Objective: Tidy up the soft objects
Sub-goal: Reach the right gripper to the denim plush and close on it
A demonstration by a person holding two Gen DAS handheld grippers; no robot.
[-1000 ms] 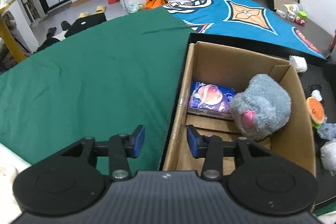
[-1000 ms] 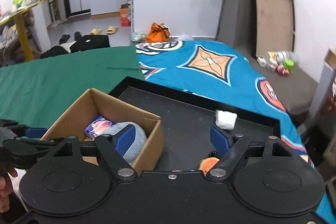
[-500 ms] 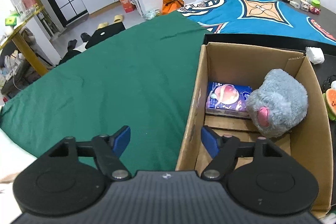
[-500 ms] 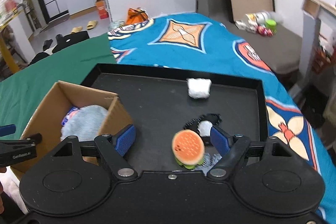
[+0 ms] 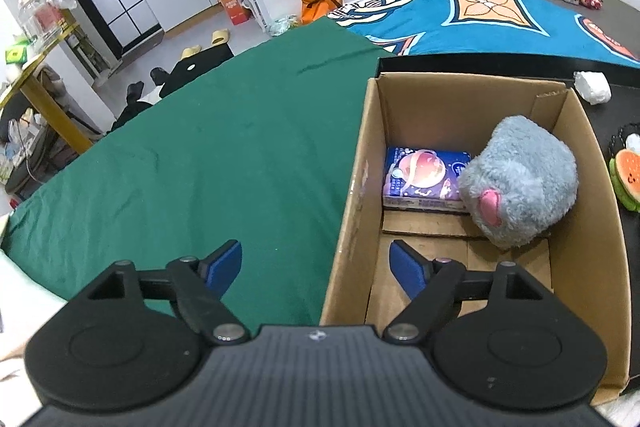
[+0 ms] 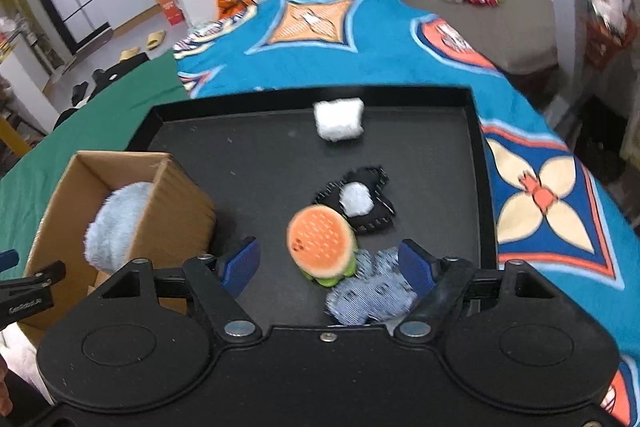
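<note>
Right wrist view shows the right gripper [image 6: 330, 265] above the black tray [image 6: 476, 147], its jaws closing, with the plush burger [image 6: 322, 247] between the blue pads but not yet pinched. A blue striped fabric piece [image 6: 370, 291] lies just under its right finger, a black-and-white plush [image 6: 360, 205] just beyond the burger, and a white fluffy block [image 6: 339, 119] farther ahead. In the left wrist view, the left gripper [image 5: 316, 265] straddles the near wall of the cardboard box [image 5: 352, 195], jaws opening and holding nothing. Ahead of it inside lie the grey plush [image 5: 524, 183] and a tissue pack [image 5: 424, 179]. By my reading, two items are packed and four remain on the tray.
</note>
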